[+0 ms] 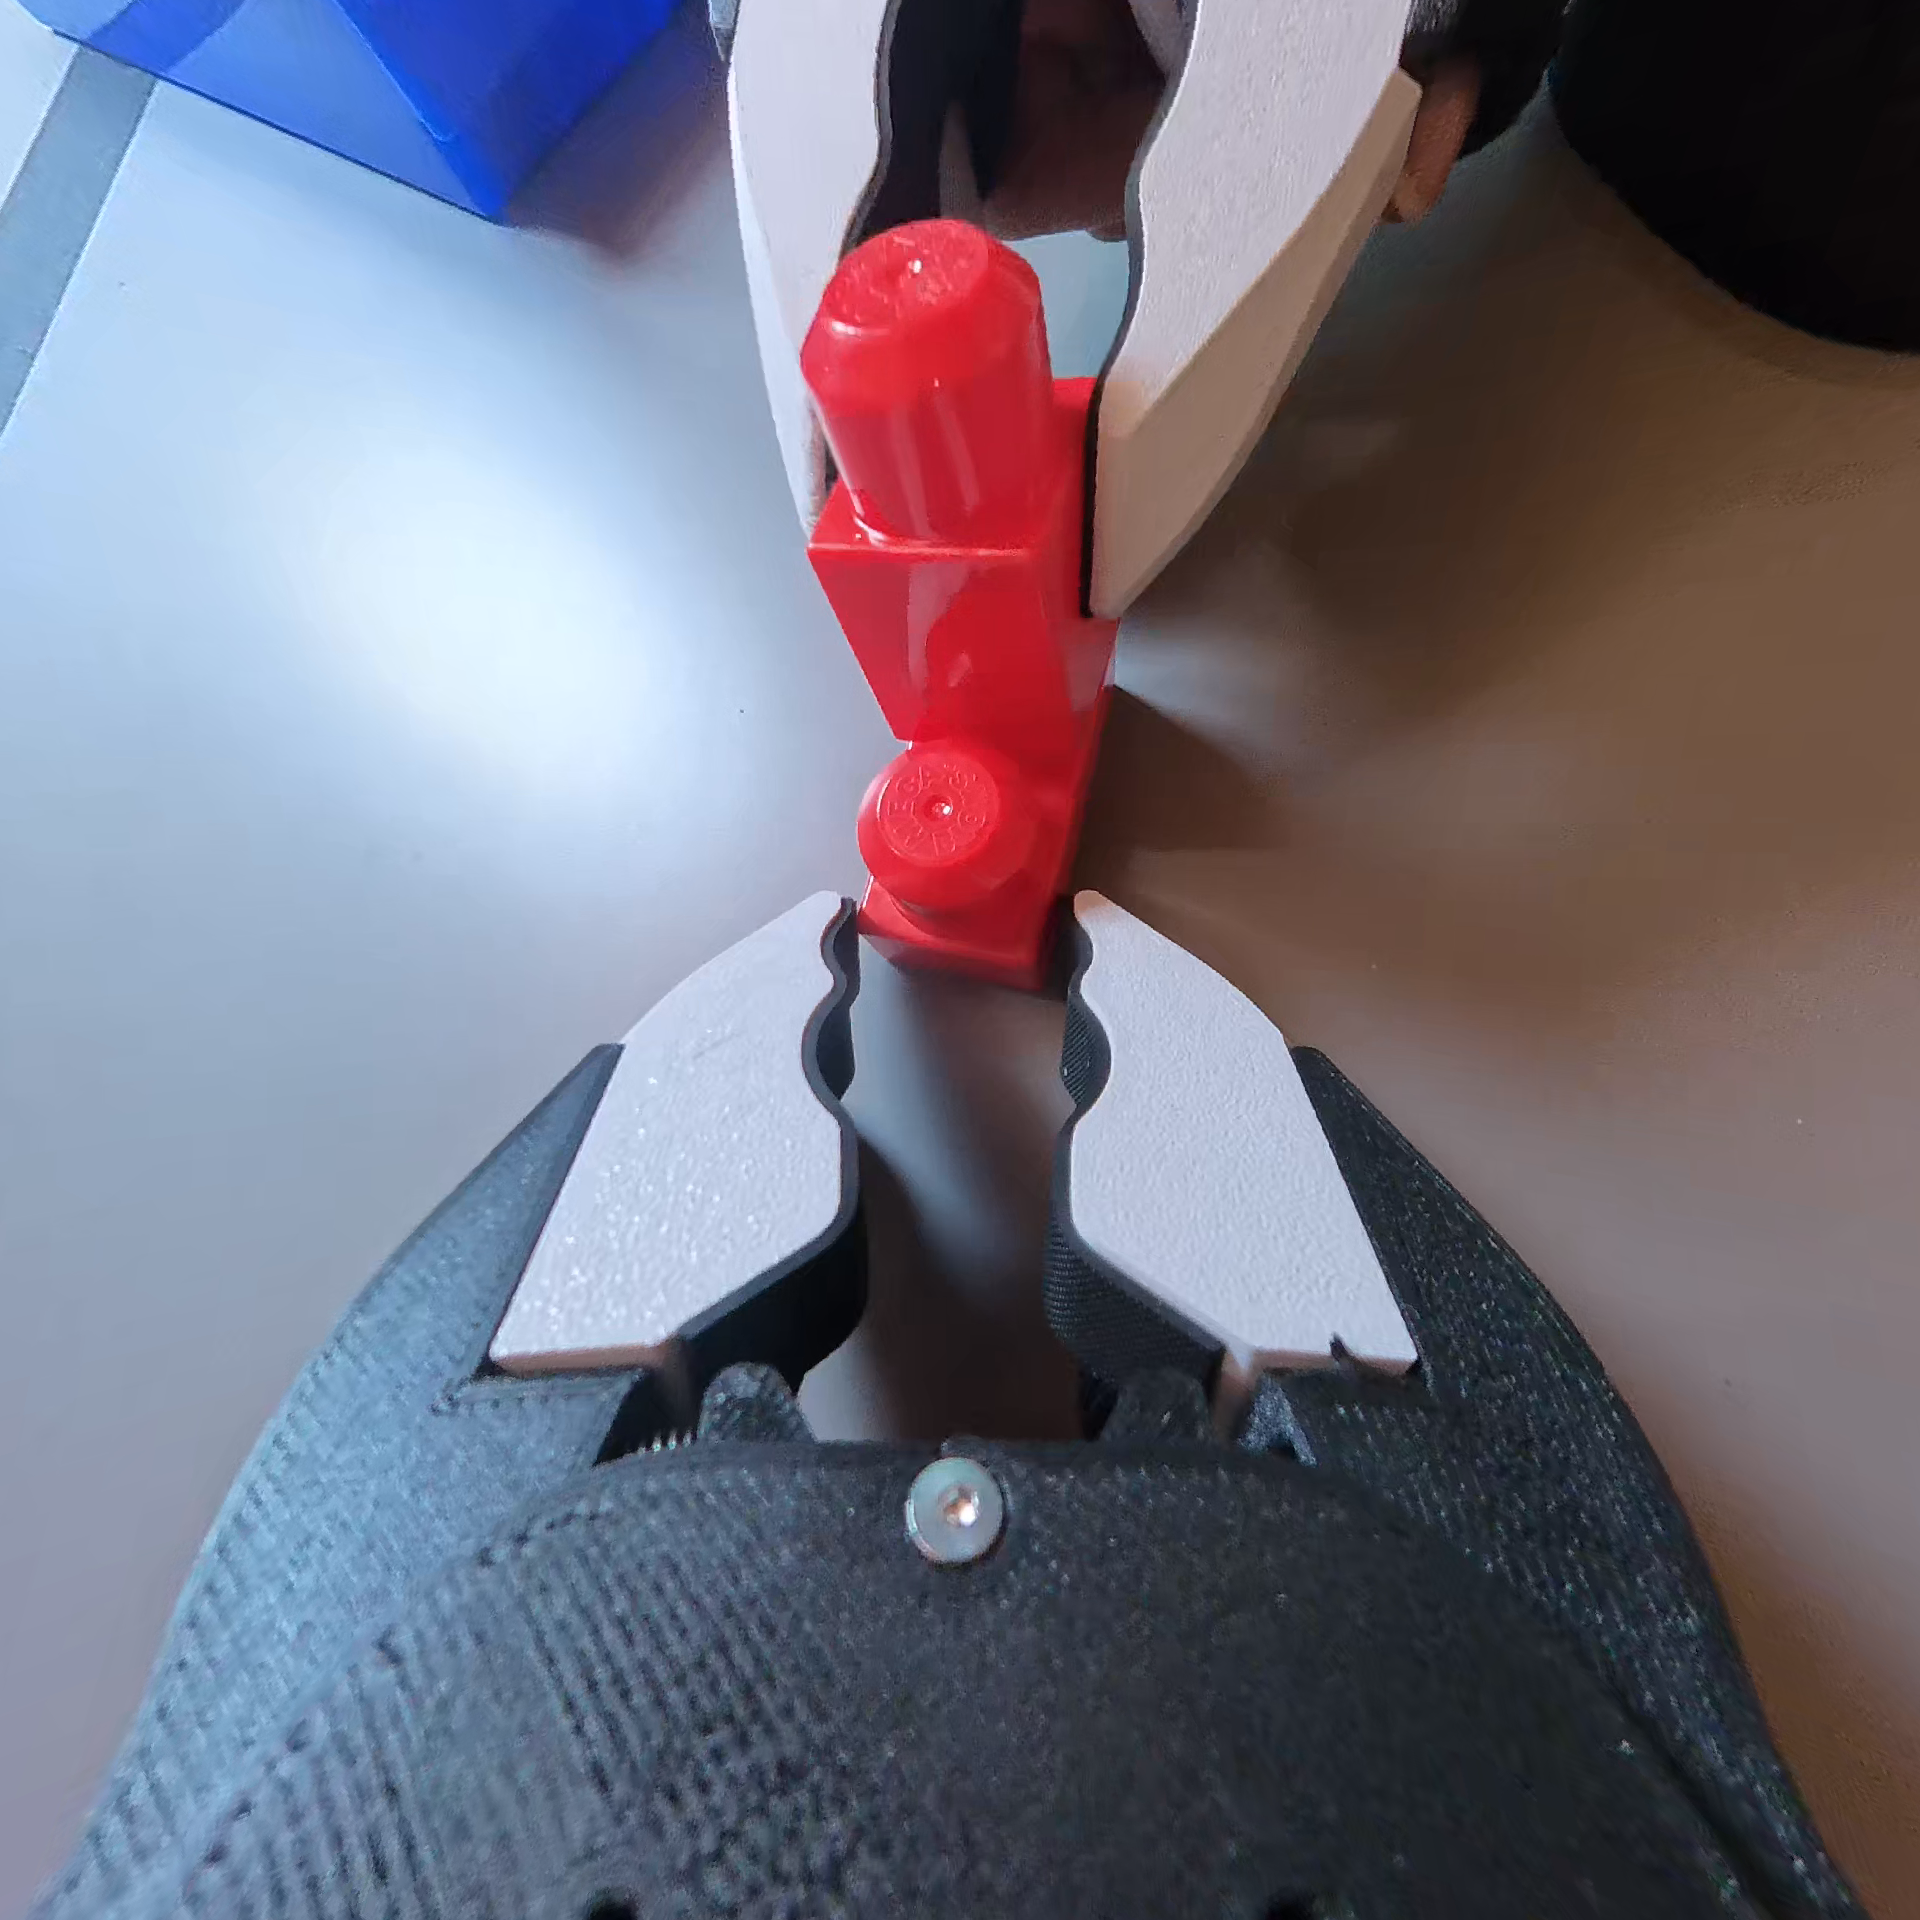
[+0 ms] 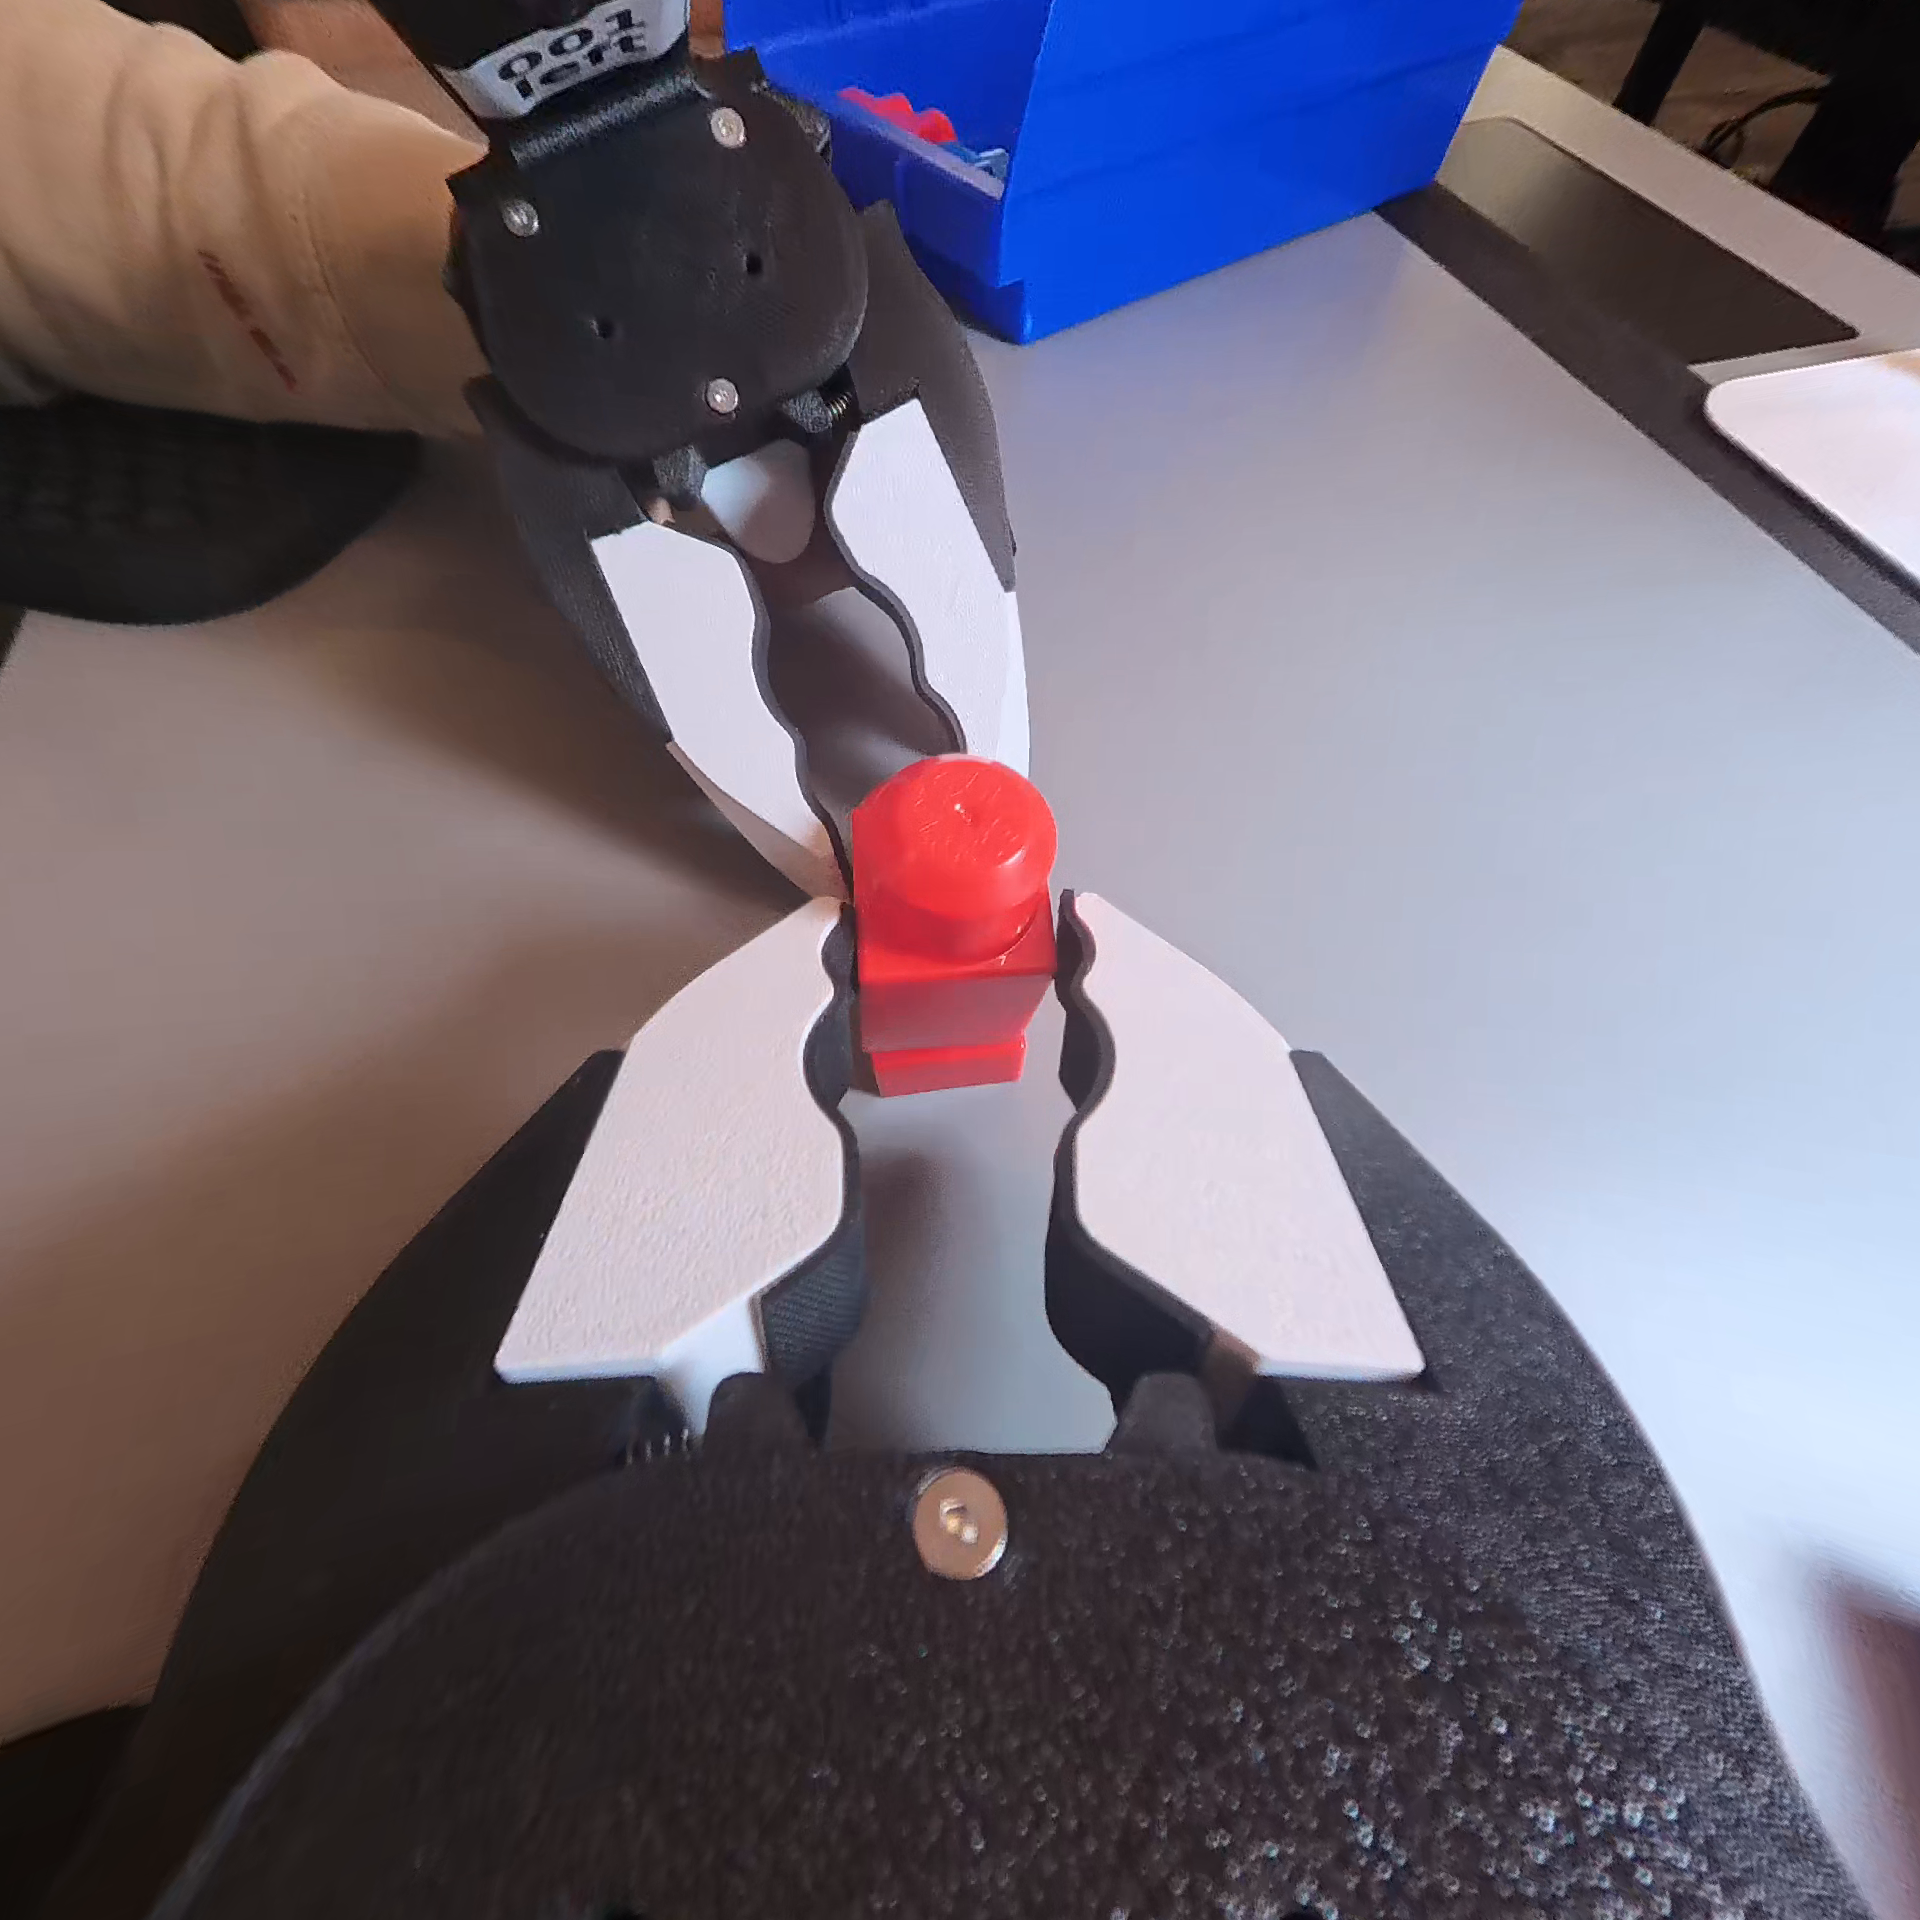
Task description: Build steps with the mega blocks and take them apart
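A two-block red step stands on the grey table (image 1: 364, 623). The lower red block (image 1: 966, 940) is long, with one free stud toward me. The upper red block (image 1: 966, 623) is a single-stud piece on its far end. My left gripper (image 1: 961, 920) is shut on the near end of the lower block. My right gripper (image 1: 966, 540) comes in from the far side and is shut on the upper block. In the right wrist view, my right gripper (image 2: 956, 914) holds the upper block (image 2: 951, 987) above the lower block (image 2: 945, 1070). The left gripper (image 2: 914, 821) is opposite.
A blue bin (image 2: 1195, 156) with more blocks inside stands at the back of the table; it also shows in the left wrist view (image 1: 416, 94). A white flat object (image 2: 1839, 457) lies at the far right. A person's beige sleeve (image 2: 156, 239) is behind the left gripper. About 5 cm separates my left fingertips from my right.
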A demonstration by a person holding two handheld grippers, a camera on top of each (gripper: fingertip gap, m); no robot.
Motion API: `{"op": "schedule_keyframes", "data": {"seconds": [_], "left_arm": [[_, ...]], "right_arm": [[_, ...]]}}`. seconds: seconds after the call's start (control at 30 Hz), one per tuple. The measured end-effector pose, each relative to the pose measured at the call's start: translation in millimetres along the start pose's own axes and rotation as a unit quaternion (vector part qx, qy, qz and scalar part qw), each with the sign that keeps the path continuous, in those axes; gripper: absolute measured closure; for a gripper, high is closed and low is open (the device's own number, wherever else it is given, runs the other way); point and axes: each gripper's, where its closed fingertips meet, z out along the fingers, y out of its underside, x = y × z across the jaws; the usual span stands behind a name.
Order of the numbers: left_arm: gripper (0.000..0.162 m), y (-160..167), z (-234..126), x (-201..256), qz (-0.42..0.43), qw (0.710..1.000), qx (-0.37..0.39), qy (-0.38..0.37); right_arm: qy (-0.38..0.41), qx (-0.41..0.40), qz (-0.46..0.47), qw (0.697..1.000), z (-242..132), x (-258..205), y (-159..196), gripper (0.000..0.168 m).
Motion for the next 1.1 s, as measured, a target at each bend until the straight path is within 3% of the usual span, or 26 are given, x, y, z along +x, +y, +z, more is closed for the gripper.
{"op": "schedule_keyframes", "data": {"seconds": [0.27,0.5,0.73,1.1], "left_arm": [[0.124,-4.8,2.2,0.9,0.02,1.0,0.006,-0.009],[0.125,-4.5,1.1,3.2,0.019,1.0,0.005,0.002],[0.127,-8.0,-8.5,16.3,0.015,0.998,0.023,0.057],[0.127,-5.0,-8.8,23.8,0.022,0.997,0.016,0.07]], "right_arm": [[0.014,-0.084,-0.023,0.996,6.5,-0.4,4.7,0.131],[0.005,-0.104,-0.028,0.994,6.7,-3.4,6.6,0.131],[-0.028,-0.084,-0.045,0.995,4.2,-15.4,7.2,0.131],[-0.046,-0.085,-0.057,0.994,6.0,-23.5,6.6,0.131]]}}
